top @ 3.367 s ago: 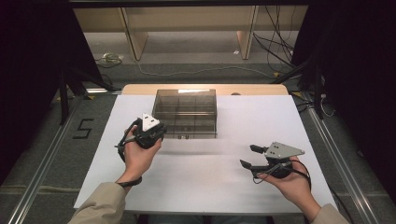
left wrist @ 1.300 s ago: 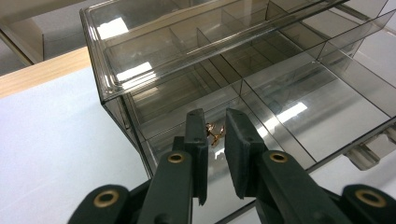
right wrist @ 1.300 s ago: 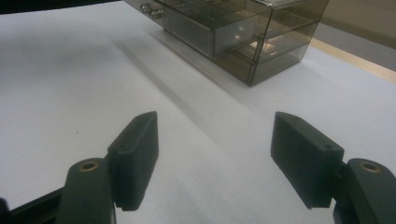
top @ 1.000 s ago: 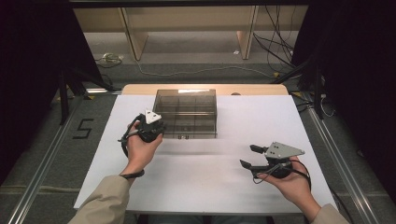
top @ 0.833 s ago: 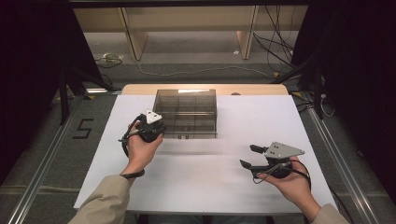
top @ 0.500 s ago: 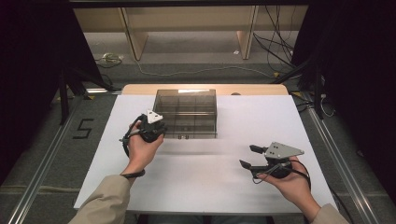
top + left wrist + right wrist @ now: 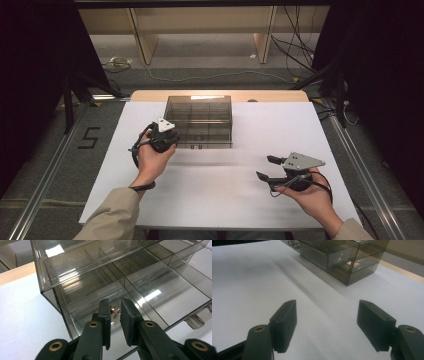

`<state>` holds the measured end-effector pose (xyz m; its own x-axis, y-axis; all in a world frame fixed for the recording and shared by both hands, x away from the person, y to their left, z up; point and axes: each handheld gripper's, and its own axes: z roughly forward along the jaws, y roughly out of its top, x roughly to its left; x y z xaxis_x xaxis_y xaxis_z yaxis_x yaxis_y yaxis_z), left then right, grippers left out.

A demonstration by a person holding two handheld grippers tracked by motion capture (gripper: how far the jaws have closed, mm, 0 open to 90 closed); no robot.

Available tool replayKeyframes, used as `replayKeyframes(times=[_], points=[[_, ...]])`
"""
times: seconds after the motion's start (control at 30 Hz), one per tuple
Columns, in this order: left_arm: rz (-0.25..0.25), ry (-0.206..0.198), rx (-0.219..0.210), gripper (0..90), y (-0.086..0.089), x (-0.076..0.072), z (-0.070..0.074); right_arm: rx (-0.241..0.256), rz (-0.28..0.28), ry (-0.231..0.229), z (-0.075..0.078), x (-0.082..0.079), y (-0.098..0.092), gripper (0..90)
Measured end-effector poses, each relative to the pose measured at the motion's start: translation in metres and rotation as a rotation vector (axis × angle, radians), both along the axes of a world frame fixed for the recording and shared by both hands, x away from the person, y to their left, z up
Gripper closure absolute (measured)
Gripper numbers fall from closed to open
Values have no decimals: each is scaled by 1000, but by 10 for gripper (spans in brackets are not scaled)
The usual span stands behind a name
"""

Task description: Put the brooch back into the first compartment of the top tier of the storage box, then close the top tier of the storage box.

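While the white desk (image 7: 215,195) carries one smoked-plastic drawer cabinet (image 7: 202,120) at its far middle, the left tool (image 7: 115,315) sits at the cabinet's left front corner, jaws narrowed to a slim gap around the small brass handle (image 7: 114,311) of a drawer; contact unclear. Judged step: grasping the handle. Next: close, pull straight out. Right tool (image 7: 327,322), well apart from the cabinet, spread wide, empty. Count: one cabinet, two tools.
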<state>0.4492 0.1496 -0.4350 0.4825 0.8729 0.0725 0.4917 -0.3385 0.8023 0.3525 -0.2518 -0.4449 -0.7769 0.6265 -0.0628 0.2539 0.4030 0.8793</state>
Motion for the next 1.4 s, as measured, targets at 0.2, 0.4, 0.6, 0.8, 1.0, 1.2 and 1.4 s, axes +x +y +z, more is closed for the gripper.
replayKeyframes(times=[0.2, 0.4, 0.6, 0.8, 1.0, 1.2, 1.4], points=[[9, -4, -6, 754, 0, 0, 1, -1, 0, 0, 0, 0, 0, 333], [3, -60, -49, 645, 2, -6, 12, 2, -3, -1, 1, 0, -1, 333], [-20, -83, -95, 539, 6, -13, 18, 2, -4, -2, 1, 0, -1, 333], [-73, -82, -127, 344, 9, -26, 21, 5, -10, -3, 2, 2, -1, 333], [-104, -88, -137, 255, 9, -32, 22, 6, -10, -3, 2, 2, 0, 333], [-112, -109, -130, 272, 8, -32, 21, 8, -13, -3, 2, 2, -2, 333], [-128, -137, -156, 474, 9, -43, 19, 14, -17, -4, 3, 2, -3, 333]])
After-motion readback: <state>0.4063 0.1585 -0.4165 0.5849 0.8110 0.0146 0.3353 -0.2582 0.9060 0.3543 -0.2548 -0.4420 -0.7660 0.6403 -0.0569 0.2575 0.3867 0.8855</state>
